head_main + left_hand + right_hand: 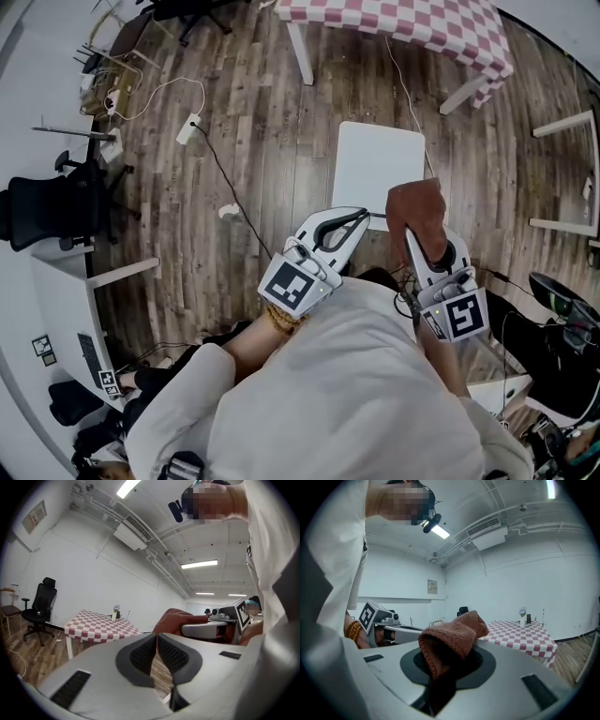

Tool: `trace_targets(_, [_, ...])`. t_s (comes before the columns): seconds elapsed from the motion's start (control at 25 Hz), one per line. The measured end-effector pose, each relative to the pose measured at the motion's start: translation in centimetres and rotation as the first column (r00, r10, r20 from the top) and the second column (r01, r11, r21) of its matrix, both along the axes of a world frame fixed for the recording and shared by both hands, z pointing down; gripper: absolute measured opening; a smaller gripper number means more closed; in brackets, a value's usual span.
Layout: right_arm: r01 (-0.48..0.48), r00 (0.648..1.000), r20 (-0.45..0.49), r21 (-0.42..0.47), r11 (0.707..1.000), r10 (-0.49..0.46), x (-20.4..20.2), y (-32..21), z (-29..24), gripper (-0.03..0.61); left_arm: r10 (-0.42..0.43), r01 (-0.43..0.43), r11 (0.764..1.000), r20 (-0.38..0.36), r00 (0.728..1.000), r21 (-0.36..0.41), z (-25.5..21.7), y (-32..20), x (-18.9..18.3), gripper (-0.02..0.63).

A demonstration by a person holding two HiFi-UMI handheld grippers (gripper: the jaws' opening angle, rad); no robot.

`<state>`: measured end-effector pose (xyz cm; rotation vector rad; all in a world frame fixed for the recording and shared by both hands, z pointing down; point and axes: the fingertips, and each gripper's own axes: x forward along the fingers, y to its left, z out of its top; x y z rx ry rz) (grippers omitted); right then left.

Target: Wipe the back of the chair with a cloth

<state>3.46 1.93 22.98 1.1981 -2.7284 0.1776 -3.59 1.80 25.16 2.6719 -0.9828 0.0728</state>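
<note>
While right claw grips brown cloth, wood-plank floor, checkered table, white walls.

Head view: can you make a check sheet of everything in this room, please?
Surface: wooden floor.
Job's things: white chair; brown cloth by its near edge.
Clutter: small white scrap on the floor.
Grippers: left gripper shut, empty; right gripper shut on the brown cloth.
Cables: black cable running from a power strip.
Surroundings: checked table; black office chair.
</note>
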Motion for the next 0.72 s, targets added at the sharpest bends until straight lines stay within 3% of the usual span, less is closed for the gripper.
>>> trace_targets(0.12, [0.052,0.994,-0.094,0.001,0.999,-0.052,0.1,-0.9,1.0,0.069,0.002,-0.002,0.999,0.019,1.000,-0.034,1.2,-0.6,-0.2,0.040])
trace_targets(0.24, [0.135,0.961,-0.233,-0.077,0.988,-0.149,0.5,-1.6,3.8,0.069,0.017,-0.013,0.997,0.061,0.998,-0.070,3.2,-1.0,0.0,0.046])
trace_targets(0.36, [0.203,0.931,-0.280,-0.139,0.969,-0.235,-0.1,-2.9,6.3,0.069,0.035,-0.028,0.998,0.124,0.992,-0.056,5.6,-1.7,0.0,0.051])
trace_targets(0.44, [0.269,0.906,-0.295,-0.150,0.951,-0.303,-0.9,-3.5,8.0,0.069,0.049,-0.035,0.996,0.167,0.985,-0.087,7.6,-1.8,-0.1,0.058])
trace_targets(0.52, [0.349,0.864,-0.325,-0.166,0.922,-0.385,-1.6,-3.7,10.0,0.069,0.068,-0.042,0.990,0.196,0.978,-0.131,9.5,-1.7,-0.2,0.058])
trace_targets(0.72, [0.514,0.690,-0.457,-0.237,0.825,-0.561,-3.2,-3.6,16.2,0.070,0.106,-0.055,0.979,0.262,0.959,-0.195,13.3,-2.2,-0.9,0.058])
